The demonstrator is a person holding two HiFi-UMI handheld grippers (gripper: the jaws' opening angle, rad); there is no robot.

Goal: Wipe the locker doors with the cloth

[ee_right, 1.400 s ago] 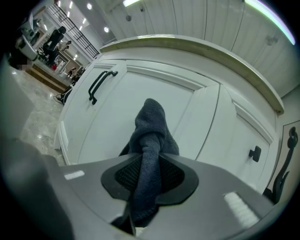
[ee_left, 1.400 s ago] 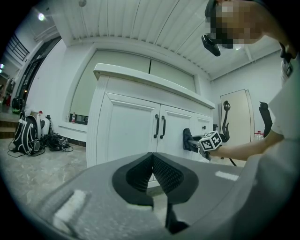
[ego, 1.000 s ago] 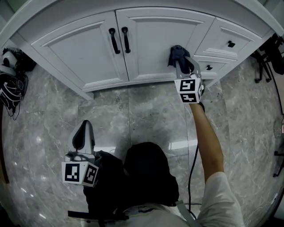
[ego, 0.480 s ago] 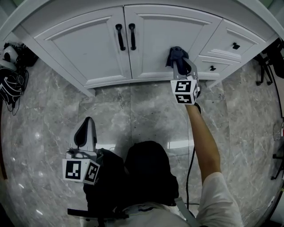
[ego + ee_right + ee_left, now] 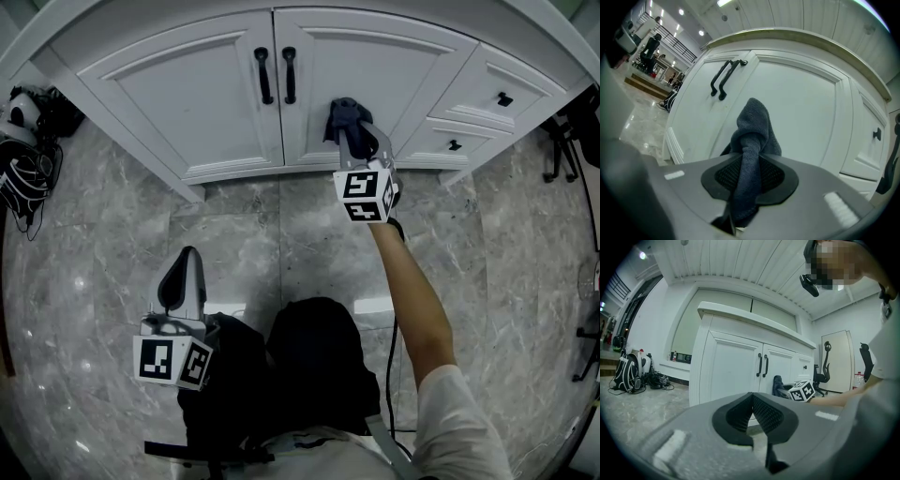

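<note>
Left gripper point(image 5: 753, 401) fills the foreground, jaws together, nothing between them. Beyond it stands a white cabinet point(image 5: 726, 357) with two doors and paired black handles point(image 5: 762, 365) at the centre seam. A dark cloth point(image 5: 777, 385) sits against the lower right door, at the tip of the right gripper point(image 5: 783, 388), with its marker cube just behind. Forearm point(image 5: 834, 399) reaches in from the right. Backpack point(image 5: 626, 373) on the floor far left. Office chair point(image 5: 820, 373) at the right, behind the cabinet.
</note>
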